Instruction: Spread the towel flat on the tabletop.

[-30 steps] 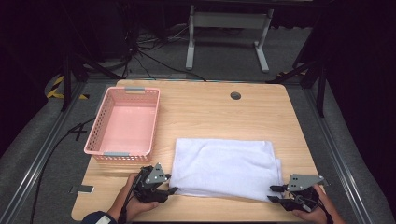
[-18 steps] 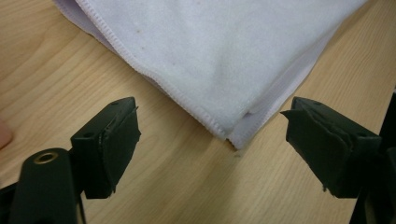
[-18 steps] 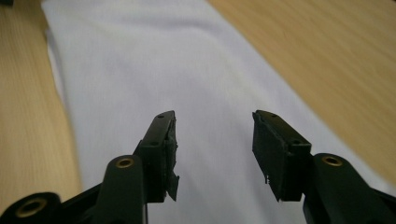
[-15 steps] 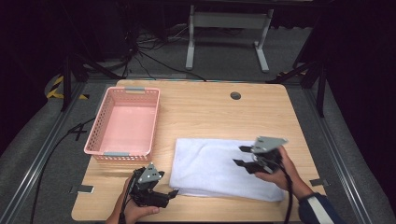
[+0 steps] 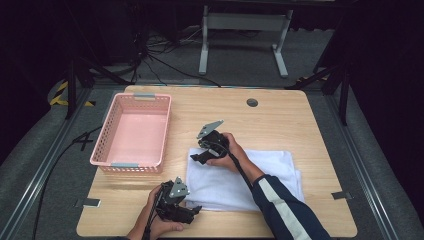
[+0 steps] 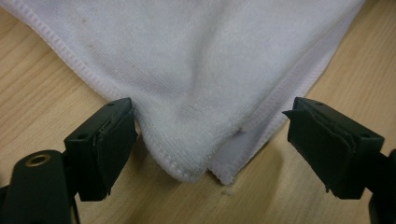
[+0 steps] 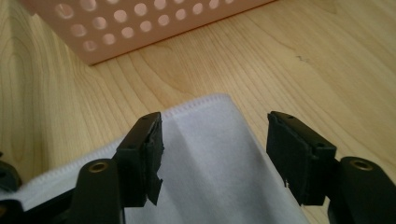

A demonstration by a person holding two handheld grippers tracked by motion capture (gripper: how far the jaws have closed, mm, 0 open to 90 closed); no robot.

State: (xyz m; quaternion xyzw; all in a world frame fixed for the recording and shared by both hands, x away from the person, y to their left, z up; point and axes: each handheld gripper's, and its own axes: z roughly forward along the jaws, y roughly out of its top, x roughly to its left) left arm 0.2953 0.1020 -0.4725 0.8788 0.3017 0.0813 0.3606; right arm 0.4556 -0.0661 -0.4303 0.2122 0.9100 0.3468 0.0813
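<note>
A folded white towel [image 5: 250, 175] lies flat on the wooden table, right of centre near the front. My left gripper [image 5: 192, 210] sits at its near left corner, open, with the layered towel corner [image 6: 196, 154] bulging between the jaws. My right gripper [image 5: 197, 155] hovers over the far left corner of the towel, open. In the right gripper view the towel [image 7: 210, 158] runs between the spread jaws, its hemmed corner just beyond them.
A pink perforated basket [image 5: 134, 132] stands empty at the left of the table; its wall [image 7: 140, 23] is close ahead of the right gripper. A cable hole [image 5: 252, 102] is at the far side. The table's front edge lies just behind the left hand.
The right gripper has crossed from the towel's near right corner, over the towel, to its far left corner. The left gripper has stayed at the near left corner.
</note>
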